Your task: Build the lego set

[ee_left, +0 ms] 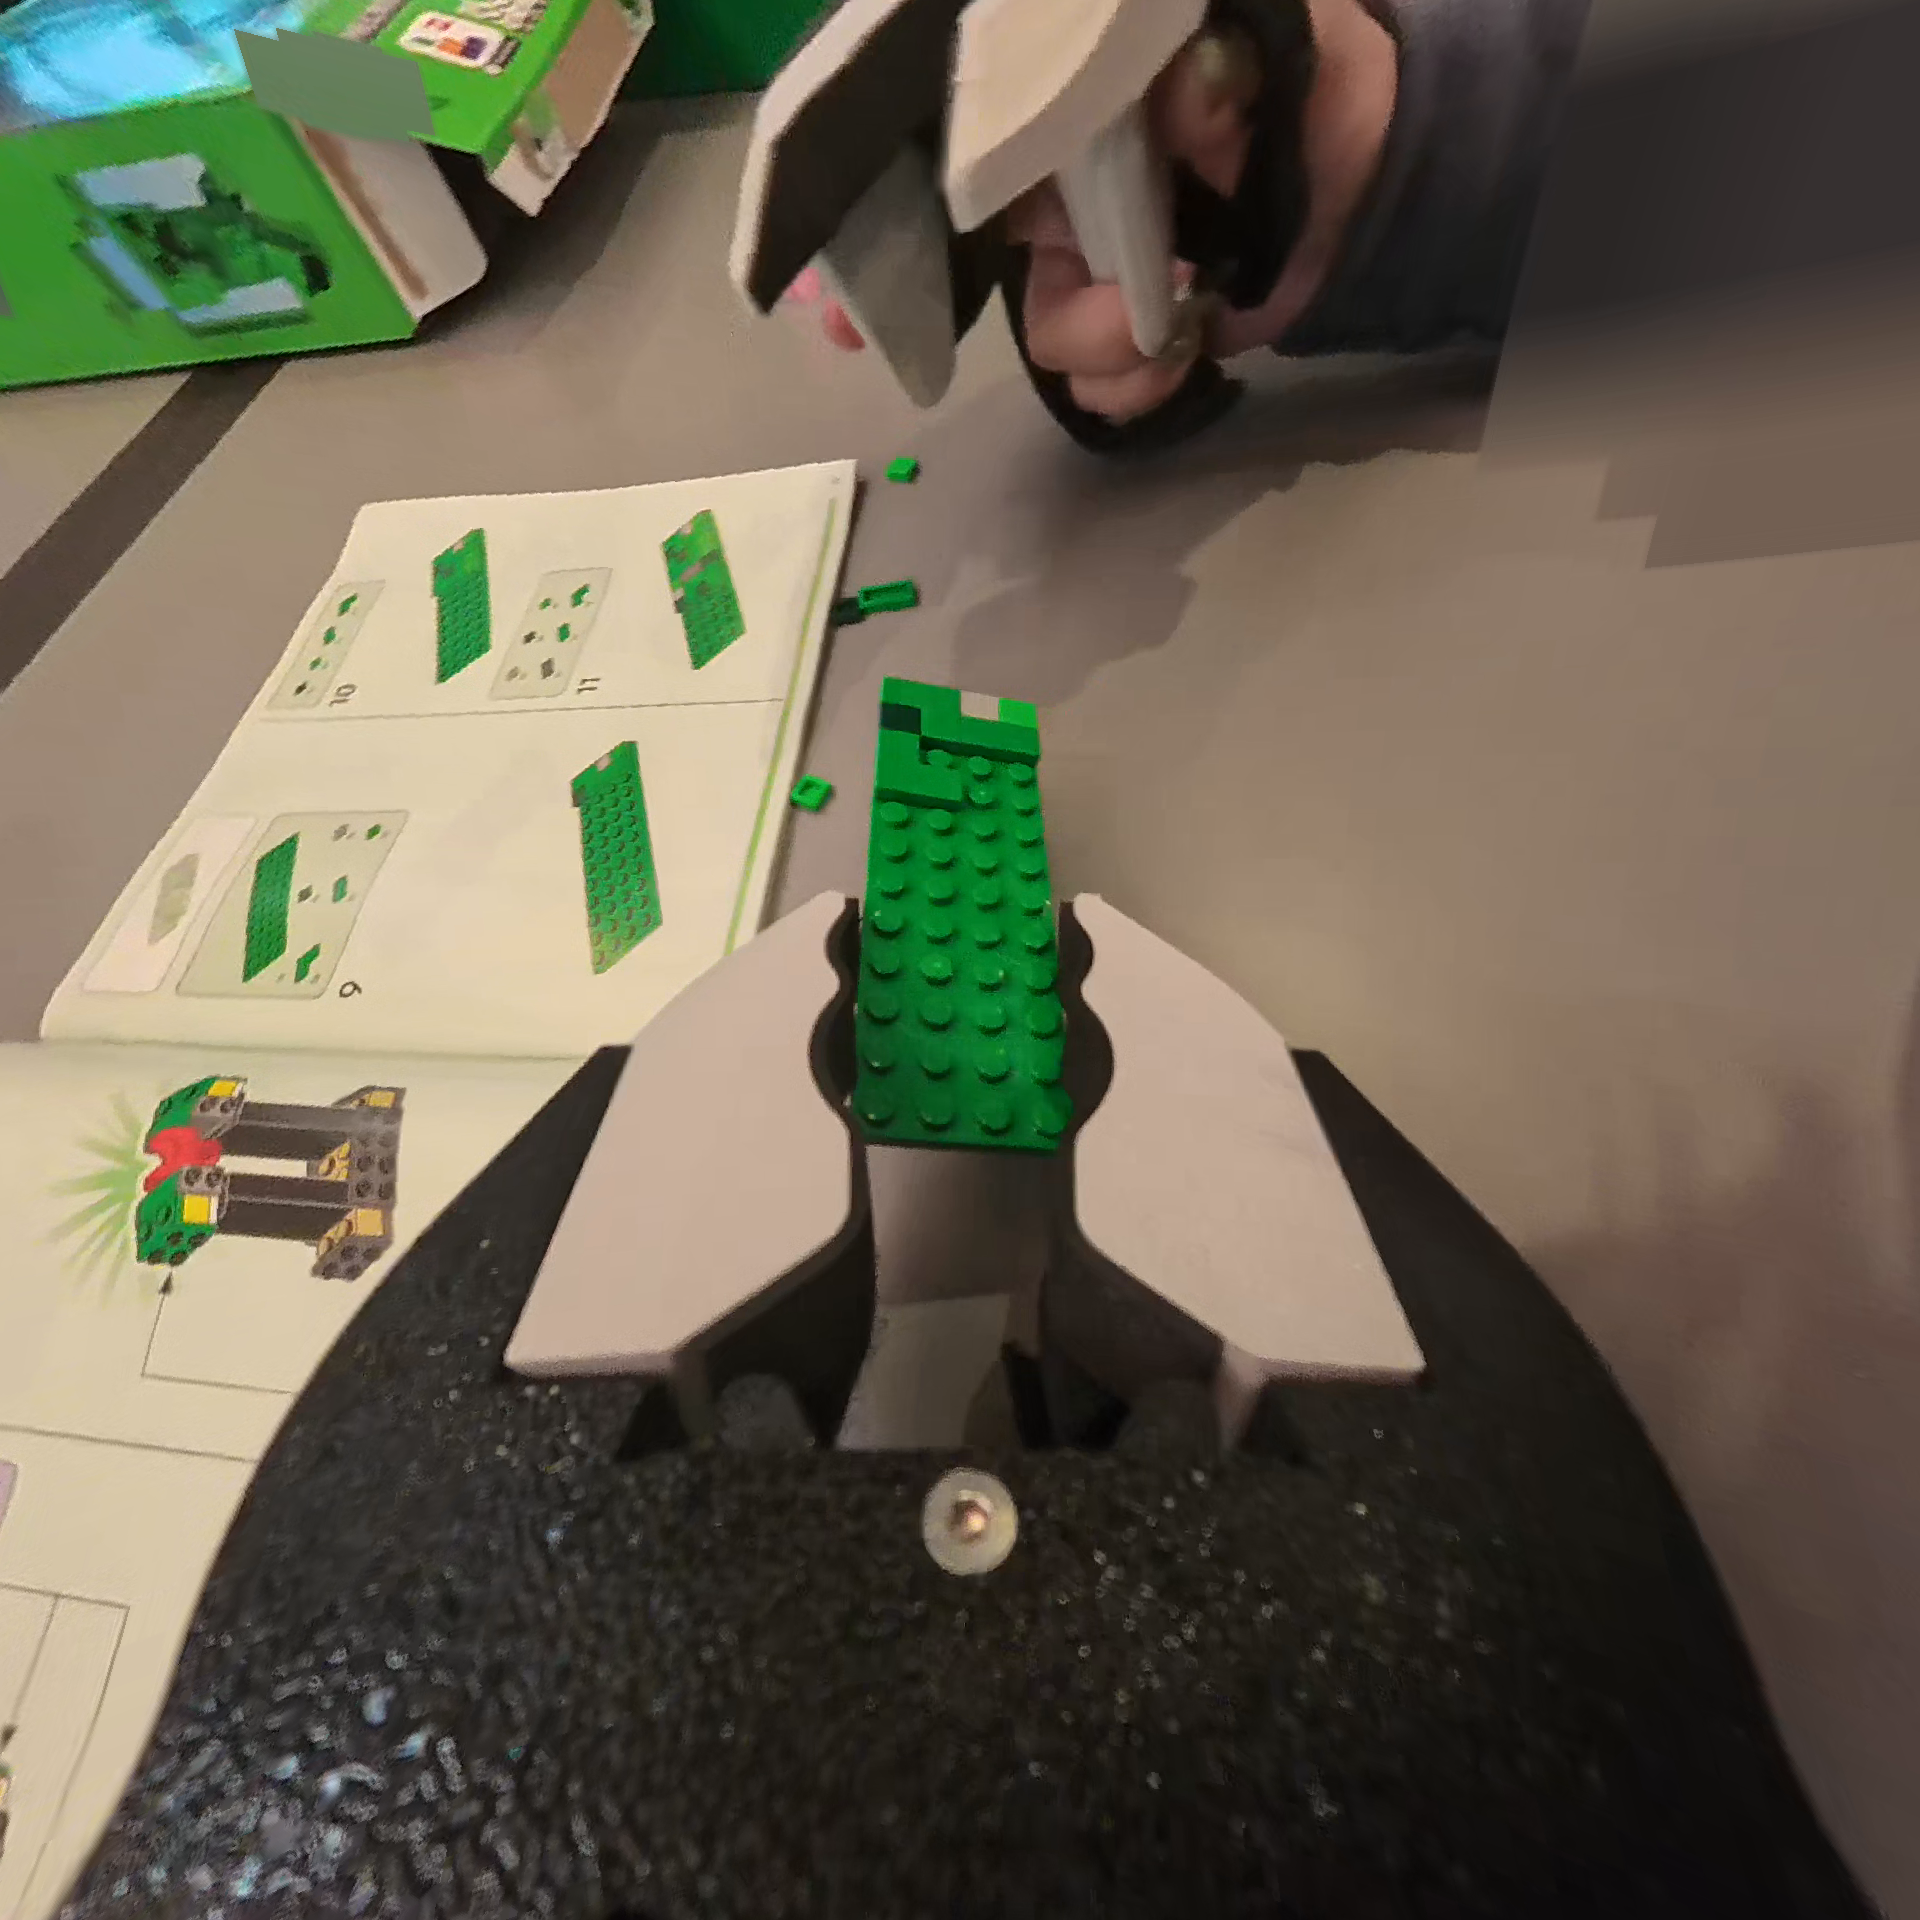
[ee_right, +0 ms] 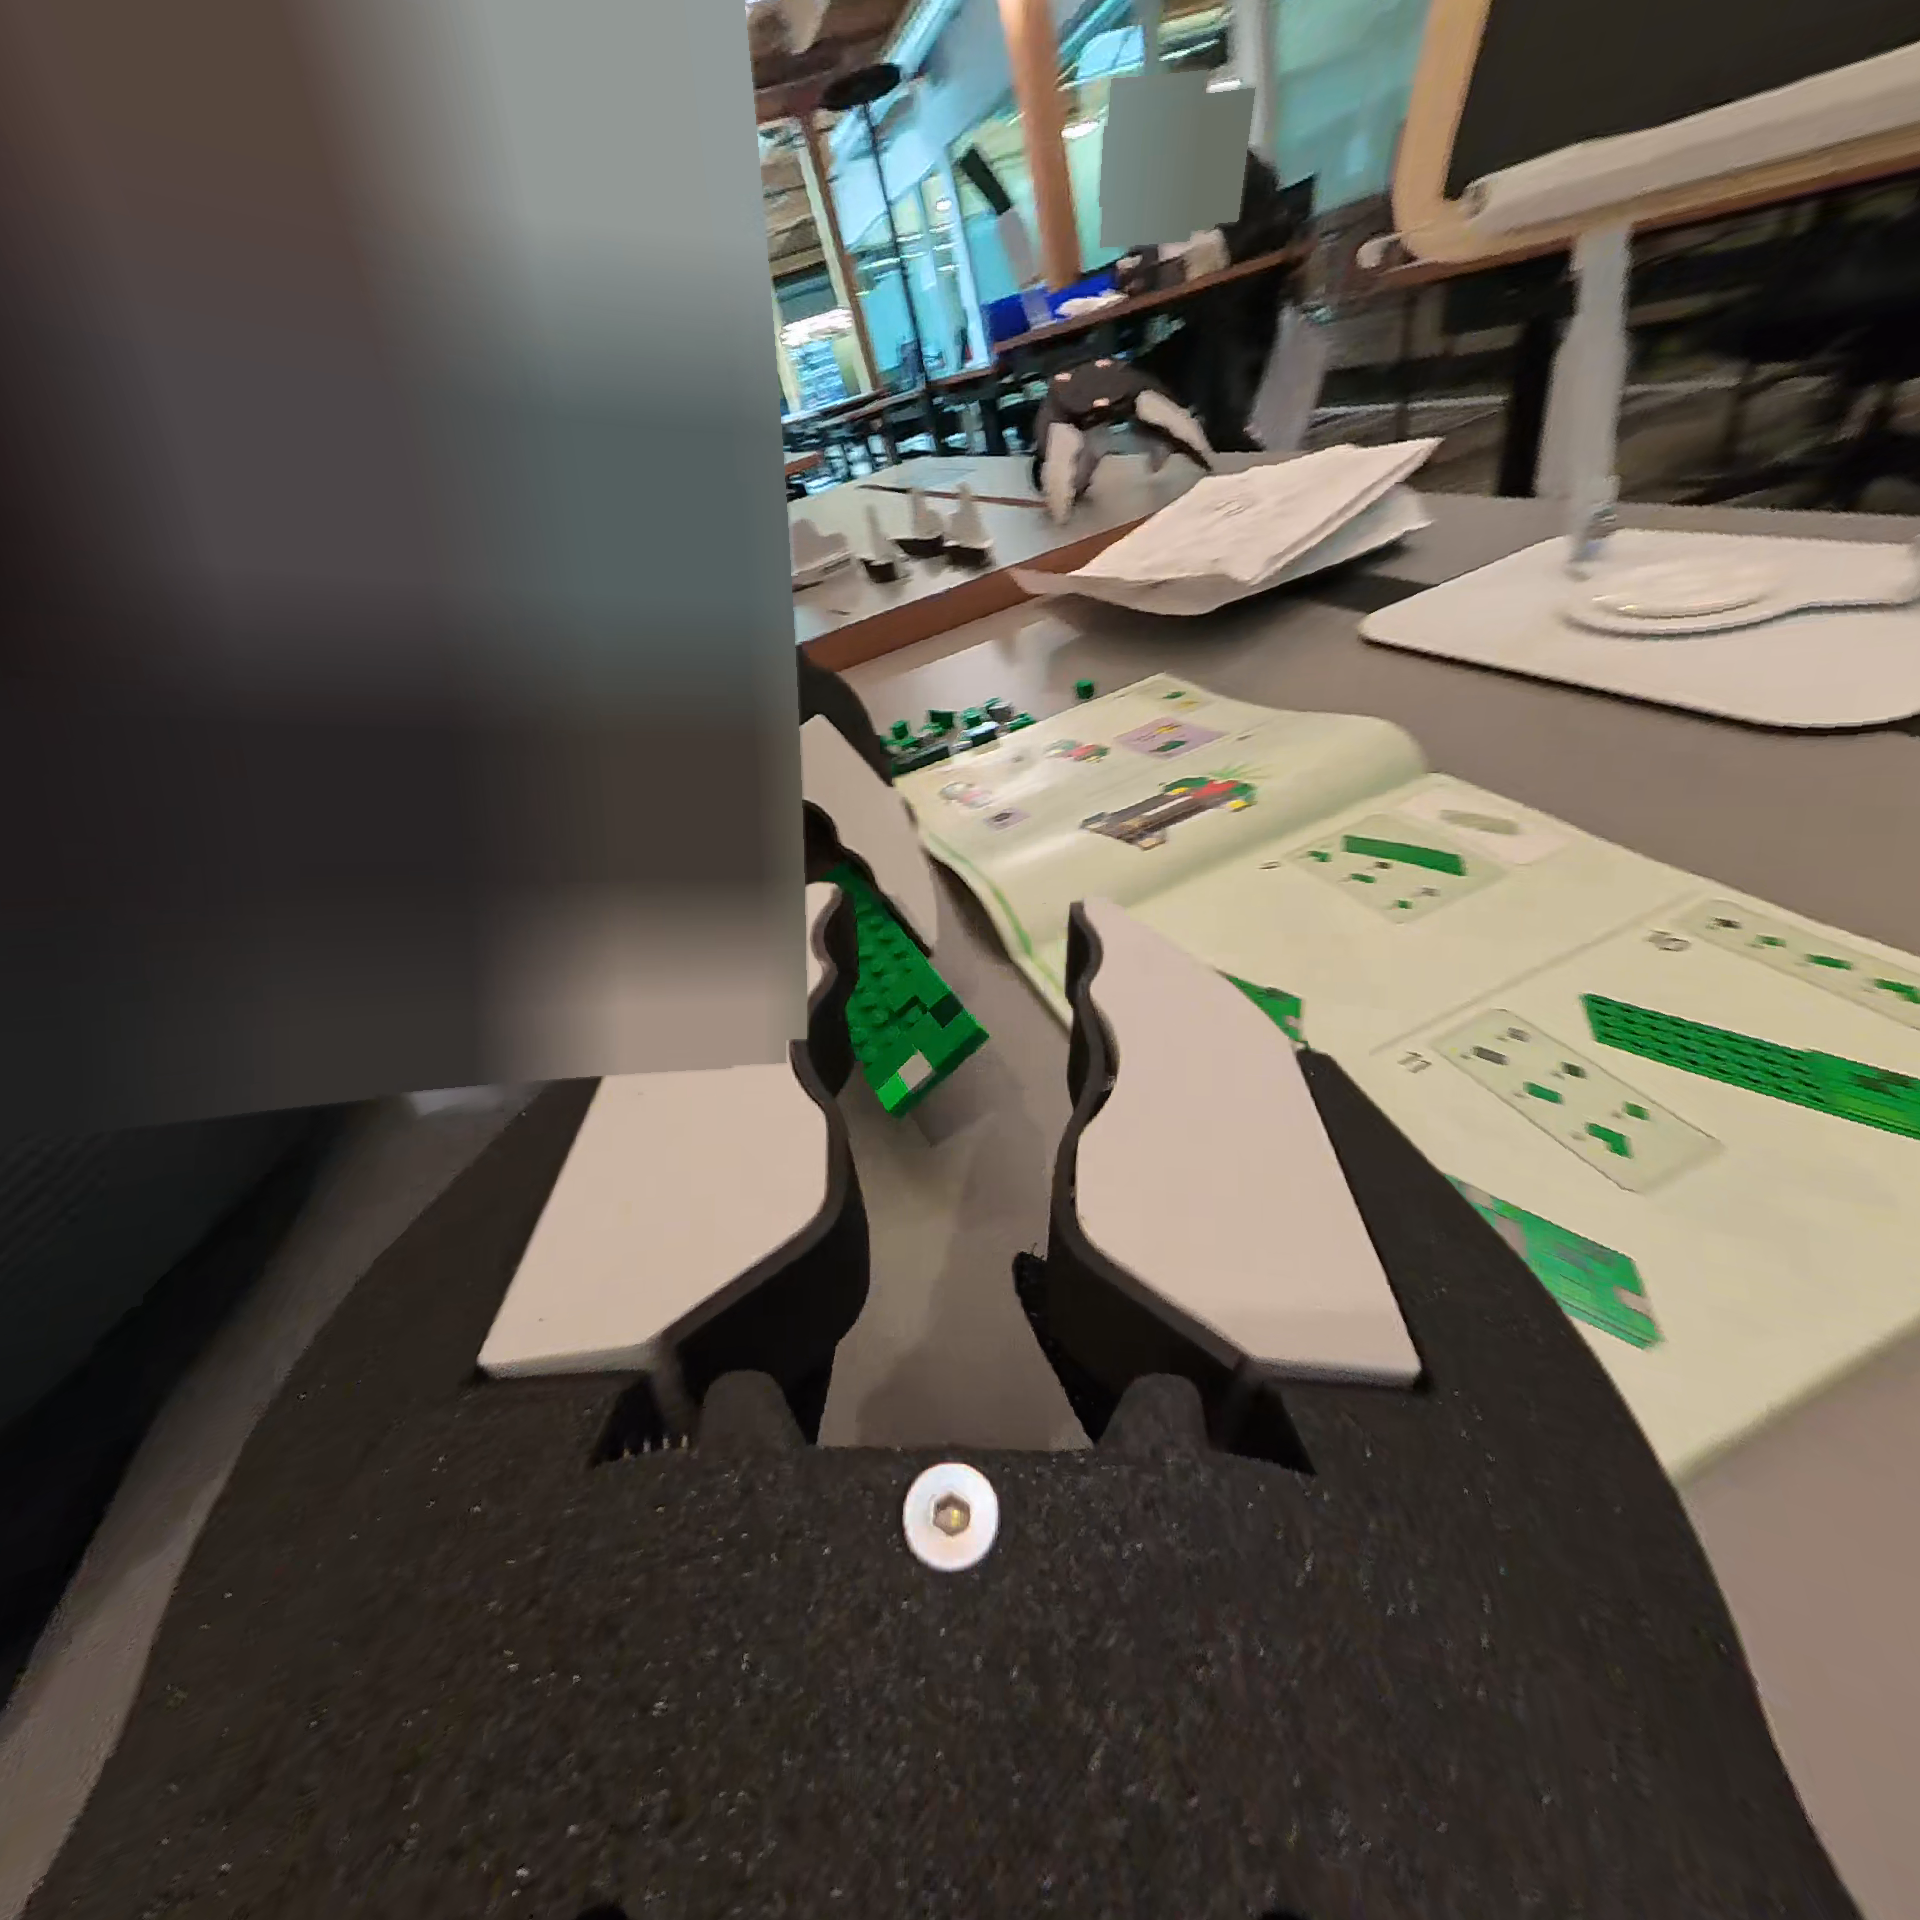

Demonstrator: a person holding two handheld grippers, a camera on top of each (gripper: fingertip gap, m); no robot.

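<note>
A long green studded plate carries a few green, dark green and white tiles at its far end. My left gripper is shut on its near end, gripping its two long edges and holding it just above the grey table. In the left wrist view my right gripper hovers beyond the plate's far end, pointing down, jaws apart and empty. In the right wrist view the right gripper is open with nothing between its fingers. The plate lies just ahead, held by a left gripper finger.
An open instruction booklet lies left of the plate; it also shows in the right wrist view. Small green pieces lie along its edge. A green box stands far left. Loose pieces, crumpled paper and a white stand base lie beyond. My right fingertips sit around 10 centimetres from my left ones.
</note>
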